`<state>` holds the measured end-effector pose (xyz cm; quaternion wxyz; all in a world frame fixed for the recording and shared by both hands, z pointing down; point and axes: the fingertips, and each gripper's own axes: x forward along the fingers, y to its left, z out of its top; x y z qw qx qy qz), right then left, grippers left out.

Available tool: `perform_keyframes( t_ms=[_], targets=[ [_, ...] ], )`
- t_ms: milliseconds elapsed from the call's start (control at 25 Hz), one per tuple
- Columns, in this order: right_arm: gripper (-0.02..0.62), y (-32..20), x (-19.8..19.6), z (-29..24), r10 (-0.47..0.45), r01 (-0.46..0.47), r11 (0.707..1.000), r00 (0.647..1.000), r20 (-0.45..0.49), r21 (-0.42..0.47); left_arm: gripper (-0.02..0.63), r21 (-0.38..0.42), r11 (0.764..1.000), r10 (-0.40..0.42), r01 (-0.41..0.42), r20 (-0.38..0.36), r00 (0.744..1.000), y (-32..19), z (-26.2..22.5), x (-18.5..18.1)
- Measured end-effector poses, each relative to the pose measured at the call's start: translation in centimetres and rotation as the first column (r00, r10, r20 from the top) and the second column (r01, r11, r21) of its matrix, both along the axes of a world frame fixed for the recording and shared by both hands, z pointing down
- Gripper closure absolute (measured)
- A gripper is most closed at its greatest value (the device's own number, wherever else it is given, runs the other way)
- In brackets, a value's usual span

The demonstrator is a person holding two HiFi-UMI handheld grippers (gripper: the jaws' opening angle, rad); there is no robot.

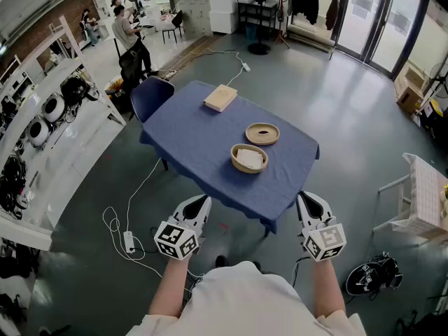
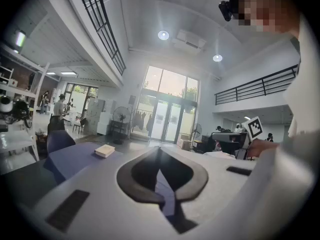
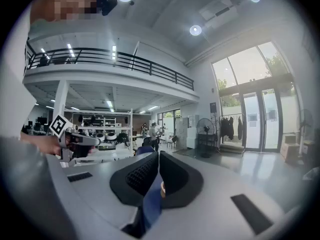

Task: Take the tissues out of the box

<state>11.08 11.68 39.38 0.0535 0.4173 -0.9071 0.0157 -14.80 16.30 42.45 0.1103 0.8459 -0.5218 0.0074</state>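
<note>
A table under a blue cloth point(image 1: 203, 145) stands ahead of me. On its far end lies a tan rectangular tissue box point(image 1: 220, 97), also visible in the left gripper view point(image 2: 104, 150). Nearer sit a round wooden bowl point(image 1: 249, 158) with white tissue inside and a round lid point(image 1: 262, 133) with a slot. My left gripper point(image 1: 201, 201) point(image 2: 159, 153) and right gripper point(image 1: 308, 199) point(image 3: 158, 158) hover short of the table's near edge. Both are shut, with nothing between their jaws. Neither touches anything on the table.
A dark blue chair point(image 1: 149, 93) stands at the table's far left corner. A white cable with a power block point(image 1: 129, 240) trails on the floor at left. White shelving point(image 1: 42, 117) runs along the left, a small white table point(image 1: 427, 194) is at right. People stand far back.
</note>
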Motion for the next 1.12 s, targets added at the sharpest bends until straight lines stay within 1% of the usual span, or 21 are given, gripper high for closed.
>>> perform_keyframes(
  t_ms=[600,1120],
  targets=[
    [0.56,0.3,-1.1,-0.2,-0.002,0.002,1.0,1.0,0.008,-0.003,0.6,-0.001,1.0,0.012,-0.012,-0.001,1.0,0.0,0.1,-0.2],
    [0.56,0.4,-0.9,0.5,0.047,-0.045,0.998,0.998,0.037,-0.042,0.598,0.01,1.0,0.03,-0.03,0.015,0.999,0.1,0.3,-0.1]
  ],
)
